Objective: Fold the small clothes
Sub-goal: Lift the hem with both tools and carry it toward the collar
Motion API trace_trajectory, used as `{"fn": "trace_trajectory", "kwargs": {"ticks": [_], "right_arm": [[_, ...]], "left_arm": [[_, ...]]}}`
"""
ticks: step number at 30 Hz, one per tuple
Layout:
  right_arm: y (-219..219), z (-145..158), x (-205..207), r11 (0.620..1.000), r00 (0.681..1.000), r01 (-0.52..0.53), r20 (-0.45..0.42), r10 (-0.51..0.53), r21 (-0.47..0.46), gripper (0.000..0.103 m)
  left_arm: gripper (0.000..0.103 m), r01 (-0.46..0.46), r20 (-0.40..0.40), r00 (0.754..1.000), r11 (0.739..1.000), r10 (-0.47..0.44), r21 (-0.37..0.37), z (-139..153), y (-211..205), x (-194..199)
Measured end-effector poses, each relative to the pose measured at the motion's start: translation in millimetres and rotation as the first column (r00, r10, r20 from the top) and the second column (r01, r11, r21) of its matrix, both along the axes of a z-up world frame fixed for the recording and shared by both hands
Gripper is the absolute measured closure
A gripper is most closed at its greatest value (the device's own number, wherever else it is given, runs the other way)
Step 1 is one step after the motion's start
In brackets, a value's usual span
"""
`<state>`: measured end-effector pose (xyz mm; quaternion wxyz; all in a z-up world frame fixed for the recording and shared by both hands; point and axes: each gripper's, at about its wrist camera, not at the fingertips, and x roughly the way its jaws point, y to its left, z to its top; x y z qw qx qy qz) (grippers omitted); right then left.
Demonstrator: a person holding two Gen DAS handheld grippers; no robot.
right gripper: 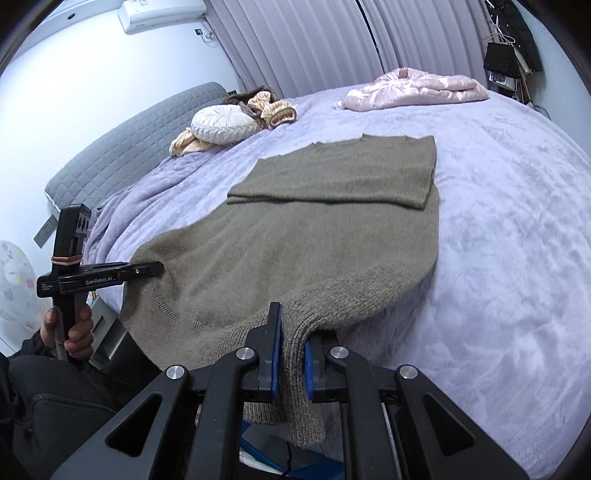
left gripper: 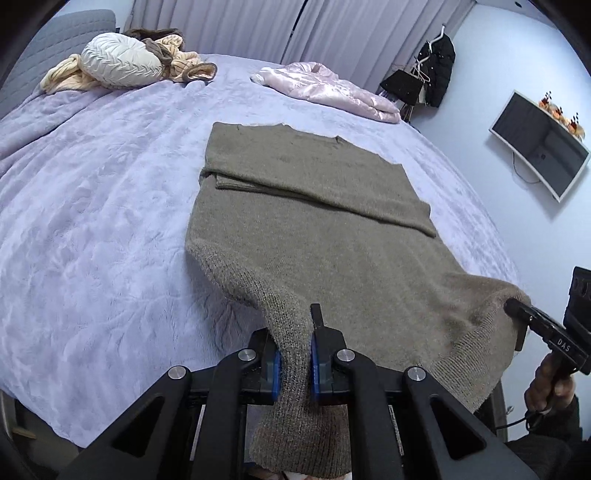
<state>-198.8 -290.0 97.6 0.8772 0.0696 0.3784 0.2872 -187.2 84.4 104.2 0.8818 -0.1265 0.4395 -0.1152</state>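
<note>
The olive knit sweater [left gripper: 306,221] lies mid-frame on the lavender bed [left gripper: 92,206], sleeves folded across. Left gripper [left gripper: 294,363] and right gripper [right gripper: 290,363] jaws each pinch its lifted ribbed hem at the bottom.

A wide bed with a fluffy lavender blanket [left gripper: 92,206] fills the room, its grey quilted headboard [right gripper: 129,147] against a pale wall. Pleated pale curtains [left gripper: 229,26] hang behind the far edge. A white-framed flat screen [left gripper: 539,147] hangs on the side wall.
</note>
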Motion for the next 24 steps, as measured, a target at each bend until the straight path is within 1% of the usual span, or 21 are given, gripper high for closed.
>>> {"fn": "trace_trajectory", "kwargs": {"ticks": [6, 10, 12, 15, 20, 24], "right_arm": [[-5, 25, 16, 0.997, 0.997, 0.05, 0.048, -0.052, 0.053, 0.092], [-13, 37, 39, 0.989, 0.992, 0.114, 0.035, -0.118, 0.098, 0.092], [-16, 45, 52, 0.983, 0.989, 0.146, 0.025, -0.149, 0.11, 0.092], [-15, 56, 69, 0.98, 0.984, 0.173, 0.026, -0.176, 0.1, 0.092], [-11, 71, 87, 0.979, 0.981, 0.19, 0.037, -0.193, 0.073, 0.092], [-13, 84, 102, 0.975, 0.977, 0.208, 0.029, -0.211, 0.082, 0.092]], "left_arm": [[0.09, -0.043, 0.04, 0.998, 0.998, 0.045, -0.044, 25, 9, 17], [0.09, -0.075, 0.04, 0.996, 0.995, 0.078, -0.071, 38, 16, 40], [0.09, -0.085, 0.046, 0.995, 0.994, 0.088, -0.064, 45, 16, 49], [0.09, -0.1, 0.052, 0.993, 0.994, 0.102, -0.048, 53, 15, 60], [0.09, -0.116, 0.053, 0.991, 0.991, 0.12, -0.068, 67, 17, 74], [0.09, -0.123, 0.064, 0.99, 0.99, 0.127, -0.066, 79, 16, 88]]}}
